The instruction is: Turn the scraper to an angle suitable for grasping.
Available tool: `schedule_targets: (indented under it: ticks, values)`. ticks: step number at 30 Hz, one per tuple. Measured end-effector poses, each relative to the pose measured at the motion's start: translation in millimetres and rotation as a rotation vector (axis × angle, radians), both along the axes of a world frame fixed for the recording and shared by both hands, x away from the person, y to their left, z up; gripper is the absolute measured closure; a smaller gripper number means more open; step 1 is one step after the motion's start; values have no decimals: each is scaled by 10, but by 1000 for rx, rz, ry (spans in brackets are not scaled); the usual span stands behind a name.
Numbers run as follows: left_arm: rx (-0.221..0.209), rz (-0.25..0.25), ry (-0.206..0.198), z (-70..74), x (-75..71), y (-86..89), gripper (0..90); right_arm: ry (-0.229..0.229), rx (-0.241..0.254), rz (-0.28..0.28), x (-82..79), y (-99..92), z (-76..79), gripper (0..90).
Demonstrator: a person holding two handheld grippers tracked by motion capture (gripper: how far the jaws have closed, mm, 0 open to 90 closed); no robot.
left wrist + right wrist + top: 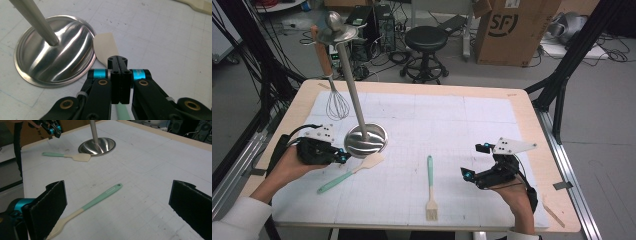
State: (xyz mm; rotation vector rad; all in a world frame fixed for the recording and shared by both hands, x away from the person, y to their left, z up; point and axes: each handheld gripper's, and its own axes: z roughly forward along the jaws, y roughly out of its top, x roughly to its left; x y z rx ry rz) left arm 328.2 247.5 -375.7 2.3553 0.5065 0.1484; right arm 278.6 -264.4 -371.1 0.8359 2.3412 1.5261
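- Your left gripper (343,157): jaws clenched together, nothing between them, poised just above the spatula (350,172), which lies at the stand base's (366,140) six o'clock.
- Your right gripper (474,162): jaws released wide, empty; the brush (430,187) lies at its nine o'clock.

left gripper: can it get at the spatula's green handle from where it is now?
Probably yes: left gripper, jaws shut, hovers right over the spatula; nothing lies between. It must open first; the stand's base sits close beside the blade.
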Motion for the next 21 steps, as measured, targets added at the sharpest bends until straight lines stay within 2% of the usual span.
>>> schedule_targets:
  ticks: [4, 10, 21]
  values:
    - [28, 5, 16, -60, 28, -46, 899, -1, 1, 1, 1, 1, 1, 0]
    - [76, -17, 37, -152, 76, -128, 899, -4, -1, 4, 7, 7, 1, 0]
    - [134, -17, 67, -265, 170, -207, 899, 0, -5, 10, 12, 30, -9, 0]
